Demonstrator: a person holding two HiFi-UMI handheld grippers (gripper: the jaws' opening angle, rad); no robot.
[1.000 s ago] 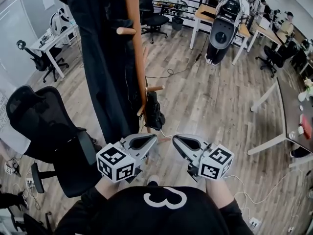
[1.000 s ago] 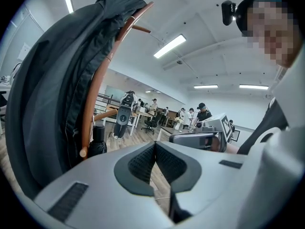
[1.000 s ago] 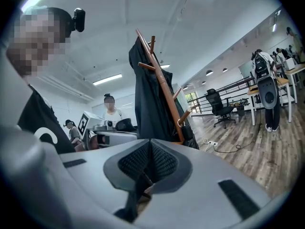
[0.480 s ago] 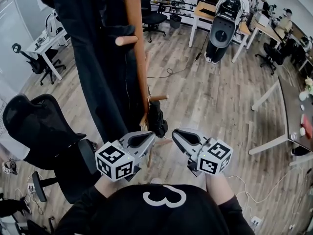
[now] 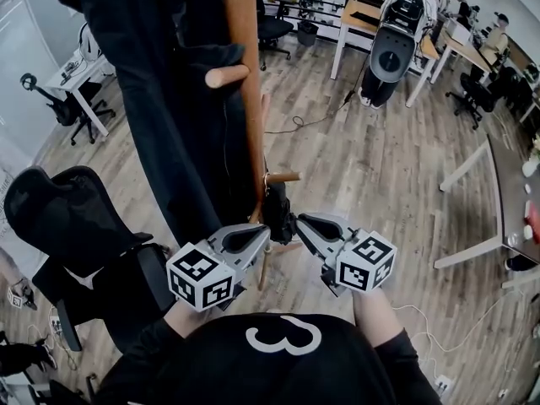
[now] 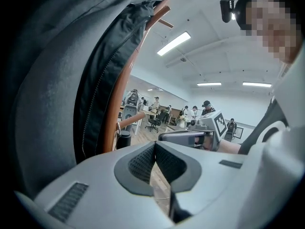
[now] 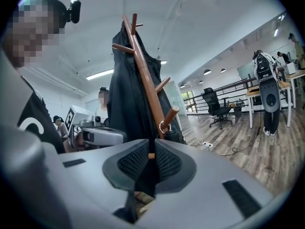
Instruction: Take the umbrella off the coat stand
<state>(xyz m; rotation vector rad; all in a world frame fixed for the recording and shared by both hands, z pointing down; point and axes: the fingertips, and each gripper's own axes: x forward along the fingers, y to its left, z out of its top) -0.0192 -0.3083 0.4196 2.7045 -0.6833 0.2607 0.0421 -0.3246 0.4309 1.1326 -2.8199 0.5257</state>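
Umbrella (image 5: 275, 205) — black, folded — hangs by its ring from a low peg of the coat stand (image 5: 245, 99), next to the dark coat (image 5: 152, 99). Your right gripper (image 5: 298, 218) points its tips just beside it, jaws parted by only a thin slit; your left gripper (image 5: 266, 233) sits near the pole, jaws pressed together on nothing.

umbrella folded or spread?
Folded: the umbrella hangs as a slim black bundle from a peg of the coat stand.
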